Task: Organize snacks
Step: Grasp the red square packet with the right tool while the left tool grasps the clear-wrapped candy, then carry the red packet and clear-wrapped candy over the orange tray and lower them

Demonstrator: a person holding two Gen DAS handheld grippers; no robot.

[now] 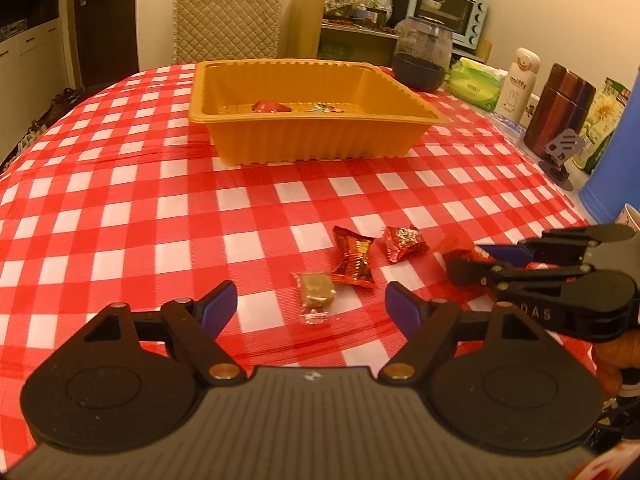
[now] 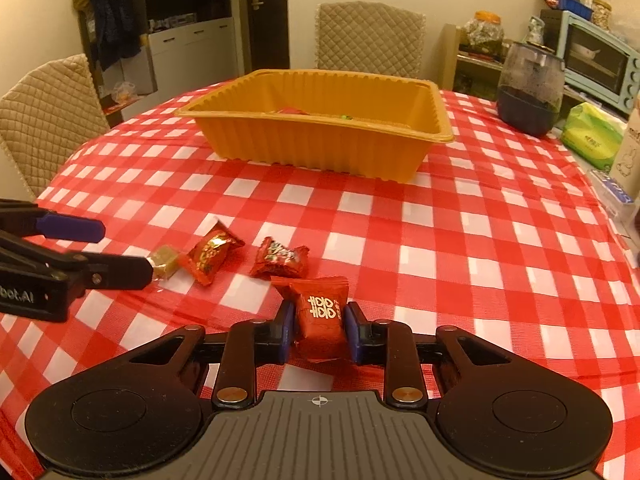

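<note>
Red-and-white checked tablecloth [image 2: 460, 240] over table. Beige quilted chair [image 1: 228, 20] at far edge; second one [image 2: 44, 120] at left side. Dark glass jar [image 2: 530, 88] near green tissue pack [image 2: 592, 136]. Pale blue toaster oven [image 1: 448, 8] behind. White bottle [image 1: 518, 84] beside brown cylindrical canister [image 1: 558, 112].

The tablecloth [image 2: 460, 240] looks like thin plastic sheeting, checked red and white, smooth with a soft sheen and a few creases. The tray [image 2: 320, 148] far on it is orange moulded plastic, glossy, with ribbed walls. The sweets near the grippers wear shiny crinkled foil wrappers [image 2: 211, 255]; one pale sweet [image 1: 317, 289] sits in clear film. The red packet [image 2: 321, 314] looks matt-glossy plastic foil. Both grippers are matt black plastic with small metal pins; the fingertips [image 1: 219, 303] carry smooth blue pads. The chair covers [image 2: 370, 36] are quilted beige cloth.
</note>
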